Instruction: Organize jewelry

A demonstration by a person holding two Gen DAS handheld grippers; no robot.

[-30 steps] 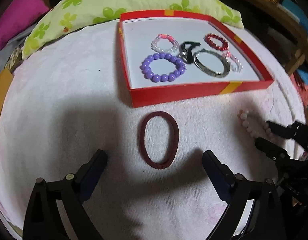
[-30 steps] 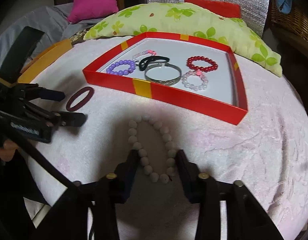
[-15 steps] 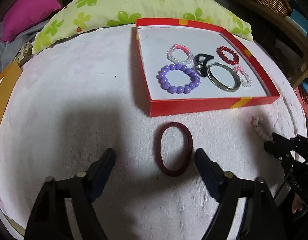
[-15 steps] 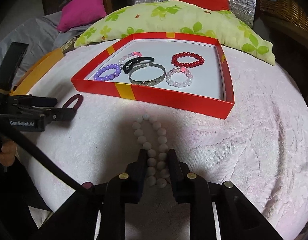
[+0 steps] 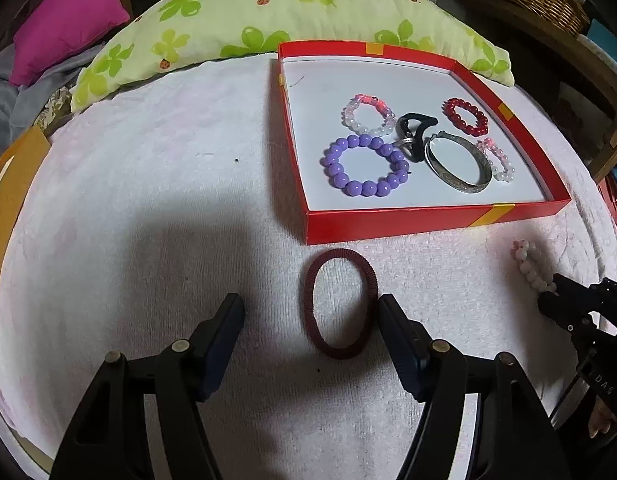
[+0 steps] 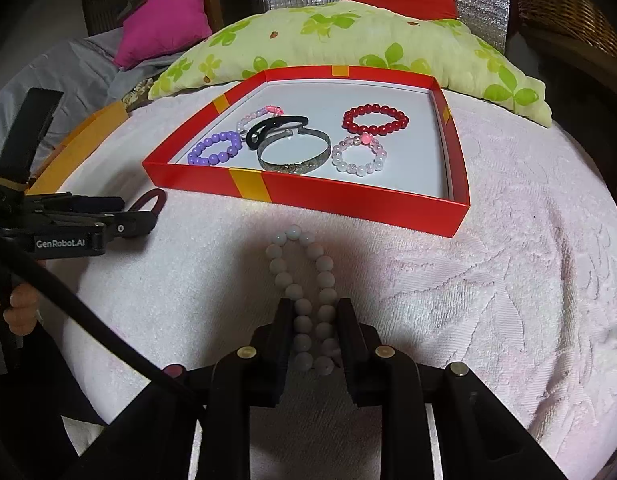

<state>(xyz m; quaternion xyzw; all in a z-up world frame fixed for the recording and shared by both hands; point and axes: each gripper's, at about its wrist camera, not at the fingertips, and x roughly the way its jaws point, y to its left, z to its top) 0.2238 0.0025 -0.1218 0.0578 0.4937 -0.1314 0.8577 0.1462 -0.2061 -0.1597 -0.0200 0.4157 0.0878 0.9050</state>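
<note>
Right wrist view, right gripper (image 6: 313, 312) fingers pinching white bead bracelet (image 6: 304, 280), red tray (image 6: 348, 200) beyond, left gripper (image 5: 310, 312) fingers spread beside maroon hair tie (image 5: 340, 304)

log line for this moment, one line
left claw: open by hair tie | right claw: shut on white beads | box: six pieces

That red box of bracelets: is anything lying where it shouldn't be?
Two pieces lie outside the red box on the towel: a maroon hair tie and a white bead bracelet, which the right gripper pinches flat.
</note>
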